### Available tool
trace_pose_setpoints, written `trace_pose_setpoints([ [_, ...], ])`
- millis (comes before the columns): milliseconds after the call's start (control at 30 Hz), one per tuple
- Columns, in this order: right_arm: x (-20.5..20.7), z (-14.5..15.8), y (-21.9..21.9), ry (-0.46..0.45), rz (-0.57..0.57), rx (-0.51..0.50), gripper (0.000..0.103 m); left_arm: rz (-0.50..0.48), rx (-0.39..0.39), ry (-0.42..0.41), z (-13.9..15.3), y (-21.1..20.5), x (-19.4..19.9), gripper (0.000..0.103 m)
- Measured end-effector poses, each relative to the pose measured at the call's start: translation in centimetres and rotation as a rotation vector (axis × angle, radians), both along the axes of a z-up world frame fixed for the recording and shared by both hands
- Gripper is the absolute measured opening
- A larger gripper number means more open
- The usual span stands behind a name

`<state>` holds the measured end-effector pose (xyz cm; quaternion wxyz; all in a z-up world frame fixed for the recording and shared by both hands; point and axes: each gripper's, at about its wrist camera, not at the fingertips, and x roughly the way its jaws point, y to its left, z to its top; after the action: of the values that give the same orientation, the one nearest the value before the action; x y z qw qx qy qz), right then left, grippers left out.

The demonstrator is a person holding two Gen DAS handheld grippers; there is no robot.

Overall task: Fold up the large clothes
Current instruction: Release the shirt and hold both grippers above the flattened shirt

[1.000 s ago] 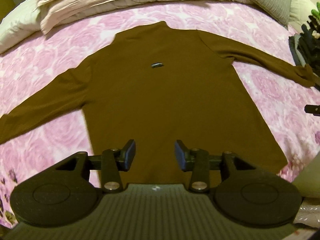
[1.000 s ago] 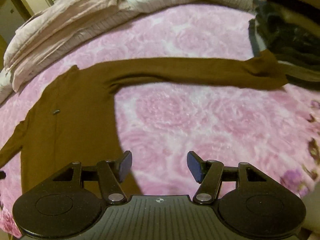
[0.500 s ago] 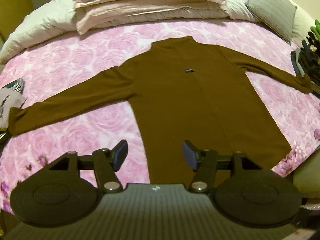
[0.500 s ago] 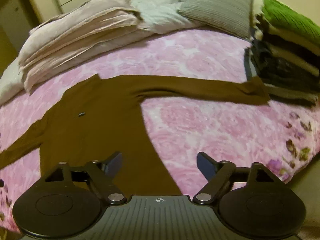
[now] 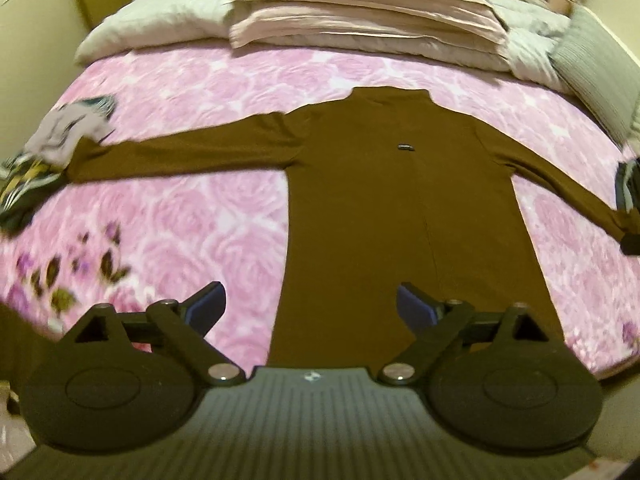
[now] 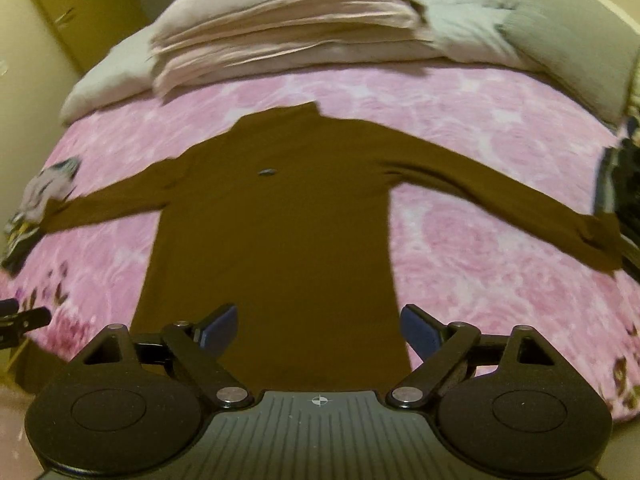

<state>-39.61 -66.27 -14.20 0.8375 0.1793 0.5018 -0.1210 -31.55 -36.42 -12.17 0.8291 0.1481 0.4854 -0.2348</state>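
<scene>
Shirt (image 5: 400, 208), brown, long-sleeved, lies flat on pink floral bed (image 5: 192, 220), both sleeves spread out, collar toward the folded bedding (image 5: 360, 8). Left claw (image 5: 310, 306) has just been opening, spread wide above the hem, holding nothing. Right claw (image 6: 318, 326) likewise wide and empty.

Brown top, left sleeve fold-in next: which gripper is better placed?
Left, probably. The left gripper hangs open over the brown top body's left edge, sleeve on its side. The right gripper, also open, sits nearer the other edge.
</scene>
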Motion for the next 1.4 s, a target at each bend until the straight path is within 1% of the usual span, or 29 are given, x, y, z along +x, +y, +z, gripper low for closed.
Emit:
trace_pose_setpoints([
  [67,-0.3,-0.1,0.4,0.004,0.022,0.004,0.086,0.02,0.0,0.006,0.4,0.2,-1.4,0.093],
  [133,-0.5,0.1,0.8,0.007,0.034,0.001,0.086,0.001,0.013,0.005,1.0,0.1,-2.6,0.093],
  [233,-0.7,0.5,1.5,0.009,0.041,-0.01,0.086,-0.018,0.02,-0.006,1.6,-0.1,-3.3,0.093],
  [367,-0.9,1.4,1.9,0.005,0.027,-0.022,0.086,-0.044,0.016,-0.007,2.1,-0.5,-3.2,0.093],
  [567,-0.2,2.1,3.4,0.009,0.056,-0.042,0.086,-0.097,-0.001,-0.01,2.3,-1.2,-2.8,0.094],
  [667,-0.1,2.4,3.8,0.006,0.044,-0.047,0.086,-0.112,-0.014,-0.005,2.3,-1.4,-2.8,0.094],
  [800,0.1,2.2,4.4,0.019,0.053,-0.052,0.086,-0.118,-0.023,-0.004,2.2,-1.4,-2.8,0.094],
  [1100,0.0,1.4,5.2,0.041,0.046,-0.046,0.086,-0.139,-0.017,0.008,1.7,-1.5,-2.7,0.094],
  [1400,0.0,1.0,5.0,0.053,0.033,-0.044,0.086,-0.152,-0.017,0.017,1.4,-2.1,-2.6,0.095],
])
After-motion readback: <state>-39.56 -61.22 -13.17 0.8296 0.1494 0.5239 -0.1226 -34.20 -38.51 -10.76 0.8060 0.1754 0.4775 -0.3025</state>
